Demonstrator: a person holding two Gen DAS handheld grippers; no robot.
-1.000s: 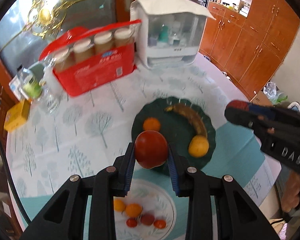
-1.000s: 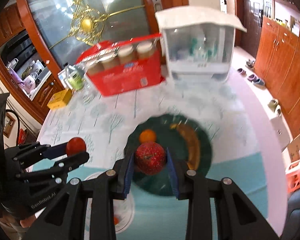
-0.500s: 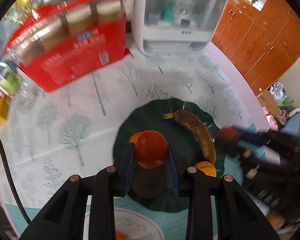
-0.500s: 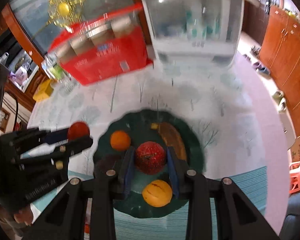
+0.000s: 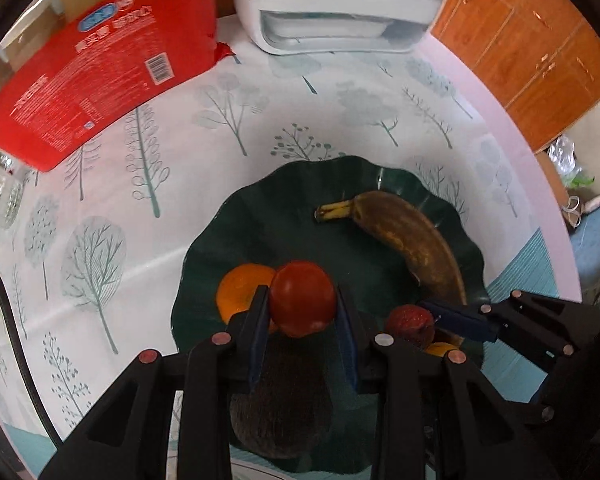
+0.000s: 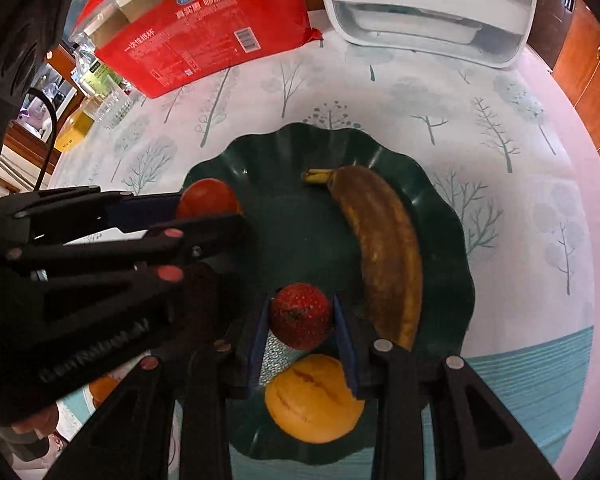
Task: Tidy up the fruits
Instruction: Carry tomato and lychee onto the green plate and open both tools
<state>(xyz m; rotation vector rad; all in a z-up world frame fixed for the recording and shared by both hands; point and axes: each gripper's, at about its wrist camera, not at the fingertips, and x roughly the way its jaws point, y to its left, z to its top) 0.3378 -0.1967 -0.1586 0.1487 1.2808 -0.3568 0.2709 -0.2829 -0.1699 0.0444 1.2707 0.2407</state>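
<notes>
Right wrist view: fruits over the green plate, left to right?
tomato in the left gripper → strawberry in the right gripper → banana. The yellow-orange fruit sits below the strawberry, so it is left out.

The left gripper (image 5: 302,312) is pointed steeply downward, its two black fingers (image 5: 256,320) tipped with blue pads that are pressed against either side of a red round fruit (image 5: 302,298), which is gripped between them. The right gripper (image 6: 301,318) is likewise angled steeply downward, and a strawberry (image 6: 301,316) is clamped between its blue pads. The two grippers are held close beside each other: the right one is seen at the lower right of the left wrist view, and the left one is seen at the left of the right wrist view. Part of a hand (image 6: 32,426) is glimpsed beneath the left gripper's body.
</notes>
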